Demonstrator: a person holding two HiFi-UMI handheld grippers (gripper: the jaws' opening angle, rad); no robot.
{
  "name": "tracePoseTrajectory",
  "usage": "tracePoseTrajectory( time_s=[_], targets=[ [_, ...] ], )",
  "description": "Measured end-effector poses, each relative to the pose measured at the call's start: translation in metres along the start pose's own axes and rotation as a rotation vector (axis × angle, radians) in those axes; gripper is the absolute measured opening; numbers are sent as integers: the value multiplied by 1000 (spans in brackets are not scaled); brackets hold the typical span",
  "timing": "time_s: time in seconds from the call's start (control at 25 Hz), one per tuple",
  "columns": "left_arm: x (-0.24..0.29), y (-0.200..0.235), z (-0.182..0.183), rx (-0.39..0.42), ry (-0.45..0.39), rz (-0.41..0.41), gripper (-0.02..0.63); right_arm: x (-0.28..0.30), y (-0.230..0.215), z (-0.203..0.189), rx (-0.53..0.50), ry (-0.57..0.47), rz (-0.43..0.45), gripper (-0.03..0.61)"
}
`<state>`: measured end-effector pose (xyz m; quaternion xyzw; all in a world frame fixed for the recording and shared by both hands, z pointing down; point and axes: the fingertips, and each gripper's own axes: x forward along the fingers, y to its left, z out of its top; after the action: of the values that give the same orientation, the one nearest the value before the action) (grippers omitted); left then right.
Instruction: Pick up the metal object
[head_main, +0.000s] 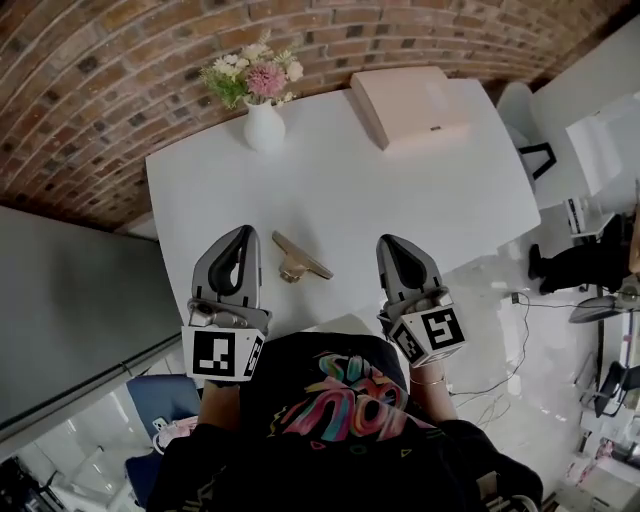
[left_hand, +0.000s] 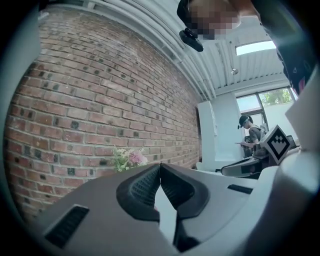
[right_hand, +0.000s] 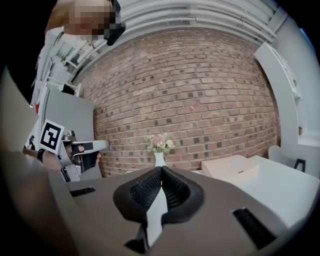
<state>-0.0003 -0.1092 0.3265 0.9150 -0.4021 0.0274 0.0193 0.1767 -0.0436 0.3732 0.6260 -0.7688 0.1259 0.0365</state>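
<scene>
Two grippers hang over the near edge of a white table (head_main: 420, 200) in the head view, both pointing away from the person. The left gripper (head_main: 243, 232) and the right gripper (head_main: 388, 242) are well apart, and the metal object (head_main: 297, 258), a brass-coloured piece with a flat bar on a short round foot, lies on the tabletop between them, touching neither. At the far edge stands a white vase (head_main: 264, 128) of pink and white flowers (head_main: 255, 75), and to its right a pale beige box (head_main: 408, 105) lies flat. A curved brick wall (head_main: 120, 60) runs behind the table

From the left gripper view, its two ribbed jaws meet at the tips with nothing between them, and the flowers show just beyond against the brick. A marker cube (left_hand: 277, 142) of the other gripper sits at the right

From the right gripper view, its jaws are likewise pressed together and empty, with the vase straight ahead above the tips and the box to the right
</scene>
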Motion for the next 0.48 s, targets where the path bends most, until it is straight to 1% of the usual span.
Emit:
tracePoseTrajectory(
  time_s=[0.16,0.32,0.48],
  targets=[
    [11,-4,3,0,-8,102,25,22,-18,15,-38,-9,110,20],
    [10,-3,6,3,-10,199,26,36,-24,21,-59,4,202,19],
    [4,5,5,-3,10,258,26,51,-20,21,-73,28,267,19]
  ],
)
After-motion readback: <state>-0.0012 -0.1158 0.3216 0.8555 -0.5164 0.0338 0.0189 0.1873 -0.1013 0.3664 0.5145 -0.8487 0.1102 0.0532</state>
